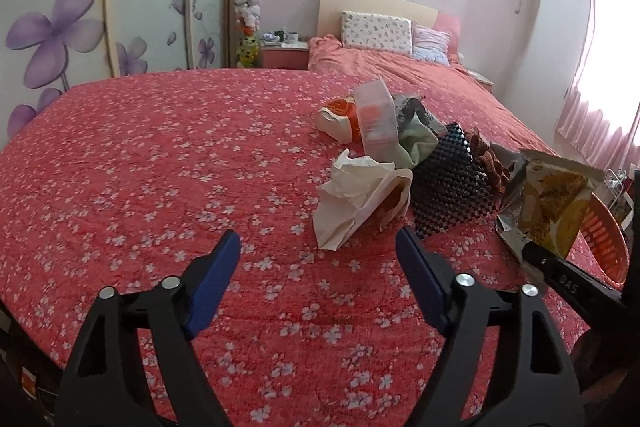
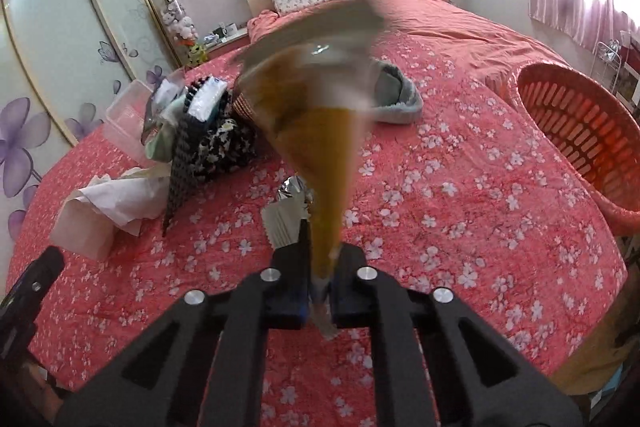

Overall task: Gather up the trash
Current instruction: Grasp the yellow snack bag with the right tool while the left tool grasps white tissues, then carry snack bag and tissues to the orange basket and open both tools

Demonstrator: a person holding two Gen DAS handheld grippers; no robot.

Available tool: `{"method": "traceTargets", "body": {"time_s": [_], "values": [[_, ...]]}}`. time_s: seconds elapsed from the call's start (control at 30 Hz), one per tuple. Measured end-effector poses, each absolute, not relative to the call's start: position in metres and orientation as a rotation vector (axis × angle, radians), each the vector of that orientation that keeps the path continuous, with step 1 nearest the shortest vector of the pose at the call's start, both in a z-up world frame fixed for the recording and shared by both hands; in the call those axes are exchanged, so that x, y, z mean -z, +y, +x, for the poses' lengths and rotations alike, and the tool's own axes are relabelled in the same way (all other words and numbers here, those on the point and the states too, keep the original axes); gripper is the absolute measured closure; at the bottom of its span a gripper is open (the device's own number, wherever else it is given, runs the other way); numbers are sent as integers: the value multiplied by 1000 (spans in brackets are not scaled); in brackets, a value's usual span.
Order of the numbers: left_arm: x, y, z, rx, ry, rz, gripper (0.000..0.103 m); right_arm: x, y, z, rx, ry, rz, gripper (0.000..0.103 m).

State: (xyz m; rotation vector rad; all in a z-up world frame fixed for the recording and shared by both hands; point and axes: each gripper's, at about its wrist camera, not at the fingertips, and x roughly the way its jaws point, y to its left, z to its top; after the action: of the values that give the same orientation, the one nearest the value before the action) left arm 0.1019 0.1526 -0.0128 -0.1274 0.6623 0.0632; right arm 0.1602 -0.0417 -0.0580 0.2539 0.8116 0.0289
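The snack bag (image 2: 316, 131) is a crinkled foil packet, yellow-orange on its printed face with pictured chips and silvery inside where the torn top gapes; in the right wrist view it is blurred. The right gripper (image 2: 320, 279) has its jaws pinched tight on the bag's lower corner, so the bag stands up above the bedspread (image 2: 440, 227), just left of the orange basket (image 2: 580, 131). From the left wrist view the same bag (image 1: 552, 203) hangs in front of that basket.

The basket is round slotted plastic standing at the bed's right edge; what lies inside it cannot be seen.

Left of the basket, well apart from it, sits a heap on the bedspread: crumpled white paper (image 1: 360, 195) with a soft, creased look, a black woven mat (image 1: 448, 179) with a glossy checker texture, a clear plastic box (image 1: 374, 115) tipped on its side, and bunched cloth (patterns hard to read).

The left gripper (image 1: 318, 259) hovers over the bedspread before the paper, its blue-padded jaws wide apart with nothing between them.

The bedspread is red quilted fabric scattered with small white blossoms.
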Motion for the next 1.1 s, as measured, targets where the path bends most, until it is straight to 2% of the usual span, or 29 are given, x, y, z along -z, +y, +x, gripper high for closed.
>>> {"method": "traceTargets", "body": {"time_s": [0.13, 0.33, 0.43, 0.5, 0.57, 0.6, 1.1], "values": [[13, 148, 107, -52, 668, -111, 32, 53, -50, 149, -30, 801, 264, 96], [18, 141, 123, -52, 702, -59, 54, 47, -57, 135, -25, 801, 275, 96], [20, 139, 129, -35, 711, -44, 71, 45, -65, 129, -27, 802, 283, 96], [19, 138, 130, -12, 706, -40, 87, 45, -72, 127, -23, 802, 282, 96], [17, 138, 130, 8, 697, -35, 93, 44, -78, 124, -13, 805, 282, 96], [16, 139, 130, 18, 695, -40, 100, 44, -79, 125, -11, 806, 283, 96], [-38, 122, 90, 123, 602, -77, 103, 27, -109, 104, 10, 773, 304, 96]]}}
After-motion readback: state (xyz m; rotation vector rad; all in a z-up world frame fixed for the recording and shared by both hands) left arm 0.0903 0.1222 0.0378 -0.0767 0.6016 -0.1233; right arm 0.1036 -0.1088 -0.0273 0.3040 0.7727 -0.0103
